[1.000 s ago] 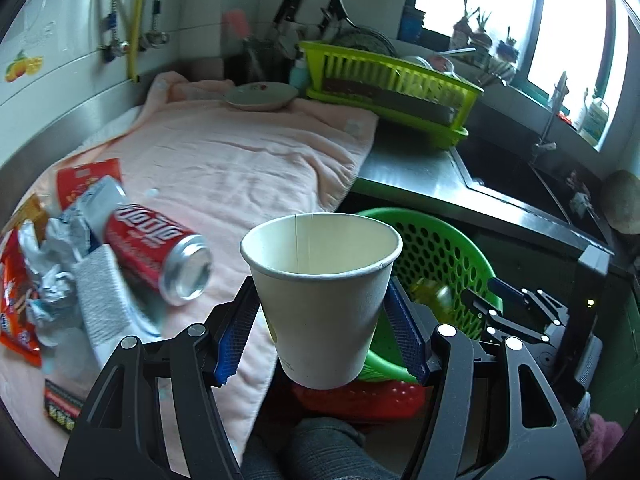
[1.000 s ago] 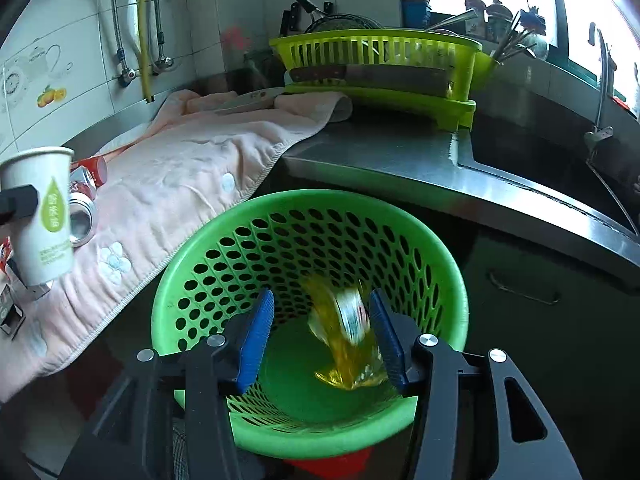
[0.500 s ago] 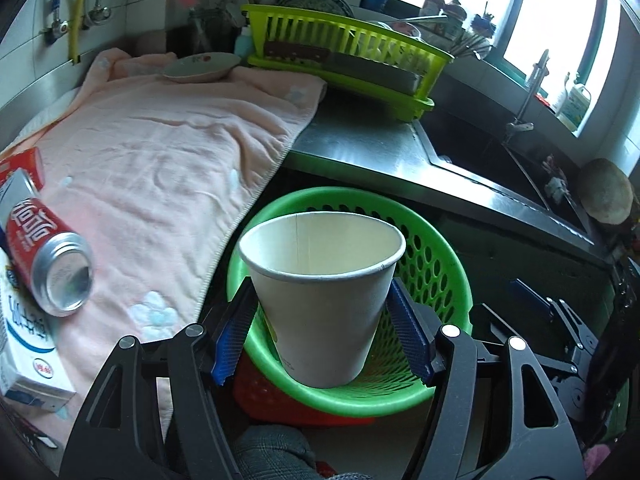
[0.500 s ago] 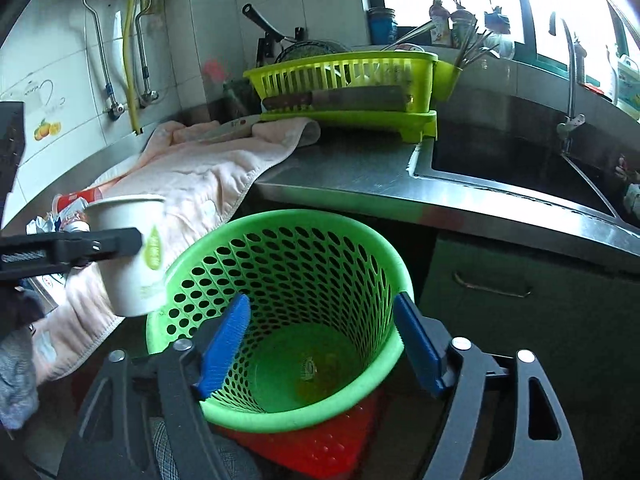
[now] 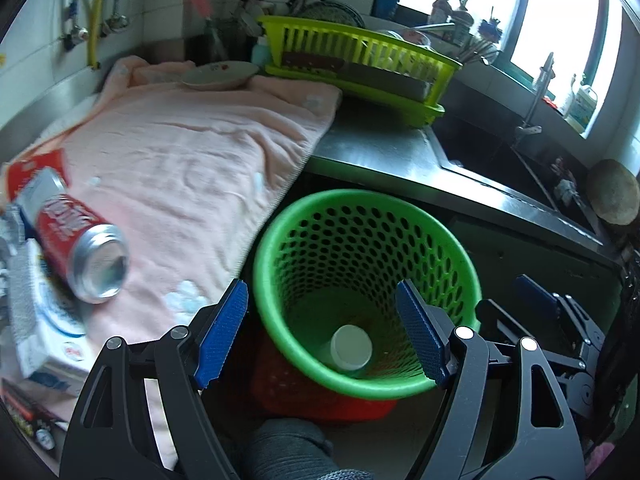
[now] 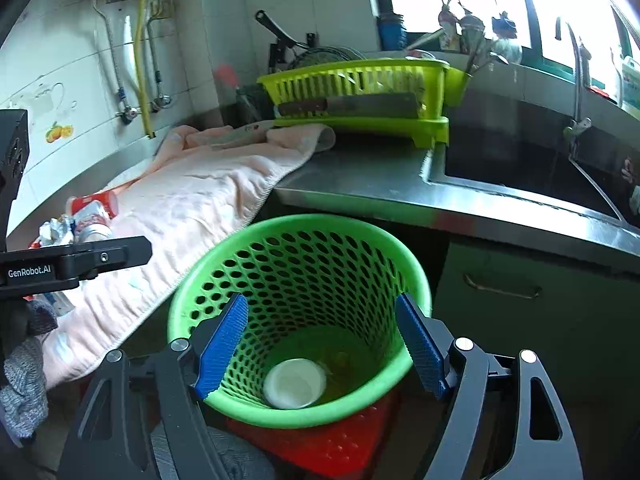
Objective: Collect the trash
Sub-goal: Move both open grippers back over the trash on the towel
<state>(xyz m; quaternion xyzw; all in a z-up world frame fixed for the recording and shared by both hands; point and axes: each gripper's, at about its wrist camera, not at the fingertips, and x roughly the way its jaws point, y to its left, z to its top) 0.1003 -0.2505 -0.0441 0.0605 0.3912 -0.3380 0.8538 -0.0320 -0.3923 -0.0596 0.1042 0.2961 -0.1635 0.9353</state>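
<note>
A green perforated trash basket [image 5: 280, 236] [image 6: 416, 276] stands on the floor below the counter edge. A white paper cup [image 5: 351, 347] [image 6: 295, 383] lies in its bottom, beside a yellowish wrapper [image 6: 340, 360]. My left gripper [image 5: 322, 332] is open and empty above the basket. My right gripper [image 6: 320, 344] is open and empty over the basket too. On the pink towel [image 5: 192, 168] lie a red soda can [image 5: 82, 248], a white carton [image 5: 44, 320] and crumpled wrappers [image 6: 60, 228].
A lime dish rack [image 5: 360, 64] and a plate [image 5: 220, 76] sit at the back of the counter. A steel sink [image 6: 520, 168] with a tap is to the right. A red stool [image 6: 344, 440] is under the basket. The left gripper's body [image 6: 72, 260] shows at left.
My left gripper has opened and let go of the paper cup, which dropped into the green basket. Both grippers have shifted slightly over the basket.
</note>
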